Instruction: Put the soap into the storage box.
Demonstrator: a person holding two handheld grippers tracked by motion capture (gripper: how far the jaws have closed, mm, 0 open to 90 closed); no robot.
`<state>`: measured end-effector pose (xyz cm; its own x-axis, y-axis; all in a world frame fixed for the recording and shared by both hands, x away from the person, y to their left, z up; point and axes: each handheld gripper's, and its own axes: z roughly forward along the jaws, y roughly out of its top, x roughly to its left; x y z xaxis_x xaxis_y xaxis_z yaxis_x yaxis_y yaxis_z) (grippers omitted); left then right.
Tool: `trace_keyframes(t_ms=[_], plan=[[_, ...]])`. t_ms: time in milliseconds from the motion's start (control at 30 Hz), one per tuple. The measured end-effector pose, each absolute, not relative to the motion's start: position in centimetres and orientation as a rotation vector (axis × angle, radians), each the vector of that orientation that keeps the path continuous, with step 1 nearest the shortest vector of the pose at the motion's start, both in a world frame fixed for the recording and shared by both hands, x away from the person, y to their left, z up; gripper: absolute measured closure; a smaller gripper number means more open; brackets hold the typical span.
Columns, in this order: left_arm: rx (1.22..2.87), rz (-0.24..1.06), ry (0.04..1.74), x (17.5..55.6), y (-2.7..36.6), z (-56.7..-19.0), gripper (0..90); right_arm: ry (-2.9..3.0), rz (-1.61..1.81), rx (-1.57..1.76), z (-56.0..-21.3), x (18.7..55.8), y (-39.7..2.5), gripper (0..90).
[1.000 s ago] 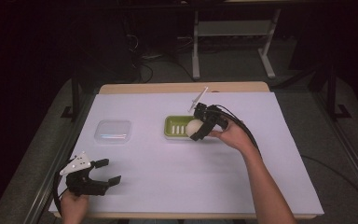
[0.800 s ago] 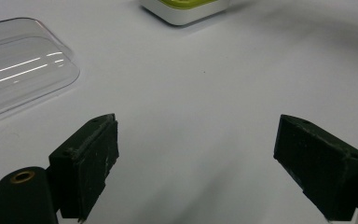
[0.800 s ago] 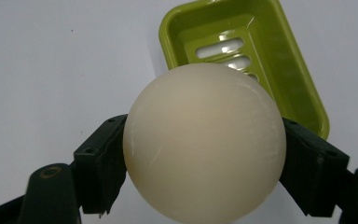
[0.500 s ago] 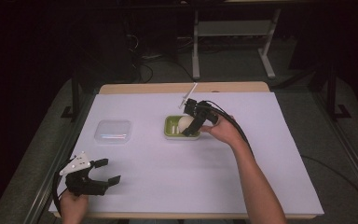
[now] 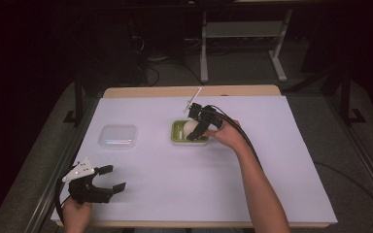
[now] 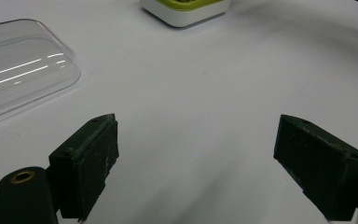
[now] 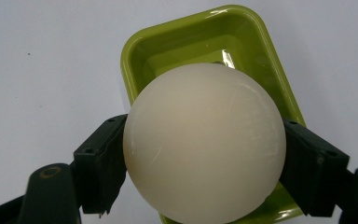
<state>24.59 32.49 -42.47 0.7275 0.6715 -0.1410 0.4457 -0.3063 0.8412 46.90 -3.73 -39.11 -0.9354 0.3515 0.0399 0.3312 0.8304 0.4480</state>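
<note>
White paper covers wood table; dark rm w/ floor cables.

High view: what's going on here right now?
A person works two handheld grippers at a white-covered table. The right gripper is clamped on a cream ball, held over the green tray. The left gripper sits open near the table's front left, holding nothing. A clear lid lies left of the tray.

Clear plastic lid flat on white table sheet, metal stand beyond.
</note>
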Motion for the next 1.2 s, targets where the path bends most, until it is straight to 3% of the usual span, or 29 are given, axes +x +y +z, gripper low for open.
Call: trace_keyframes(t_ms=[1200], plan=[[1.966, 0.289, 0.838, 24.7, 32.3, -42.5, 13.0, 2.978, 0.685, 0.57, -39.8, 47.8, -2.5, 22.5]])
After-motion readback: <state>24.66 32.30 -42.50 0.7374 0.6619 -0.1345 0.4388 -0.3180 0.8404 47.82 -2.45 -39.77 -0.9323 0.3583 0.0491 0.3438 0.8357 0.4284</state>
